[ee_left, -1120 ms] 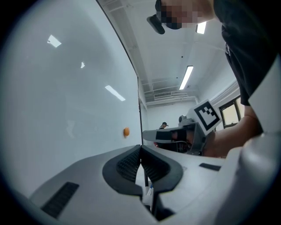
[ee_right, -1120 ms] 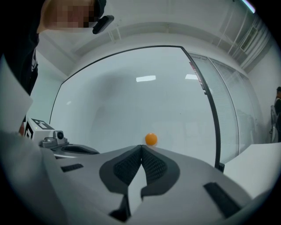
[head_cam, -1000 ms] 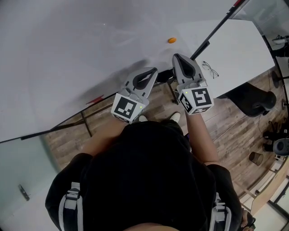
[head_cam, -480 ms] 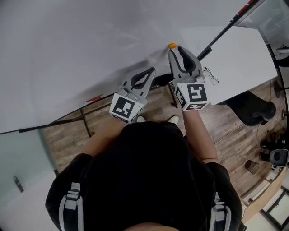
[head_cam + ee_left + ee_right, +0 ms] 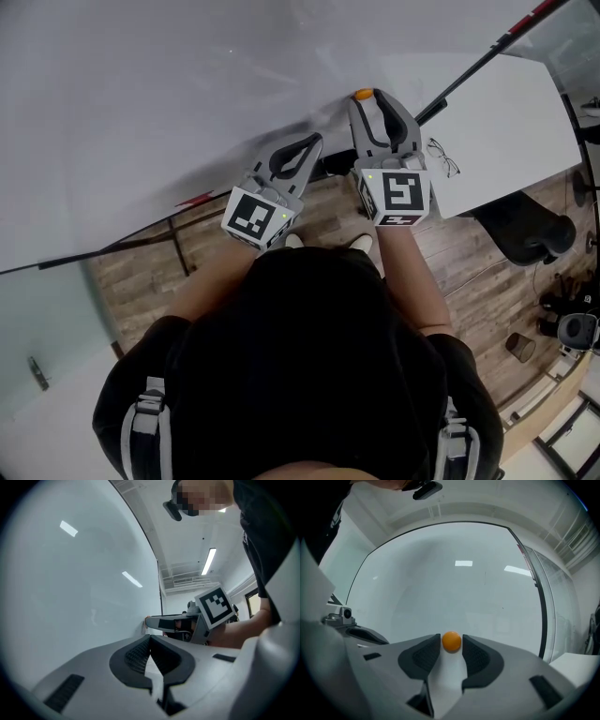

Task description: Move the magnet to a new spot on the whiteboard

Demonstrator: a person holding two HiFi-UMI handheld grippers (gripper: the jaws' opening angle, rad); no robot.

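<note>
Magnet (image 5: 451, 641) sticks to the whiteboard (image 5: 169, 103), framed by our right gripper (image 5: 375, 101), whose jaws have just been opening (pads not yet touching it) to straddle it for grasping. Our left gripper (image 5: 307, 142) hovers closed near the whiteboard.

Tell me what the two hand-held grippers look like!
The left hand-held gripper and right hand-held gripper are grey, with two curved jaws lined with black ribbed pads. Each carries a white cube with black square markers. The person wears a black short-sleeved top.
</note>
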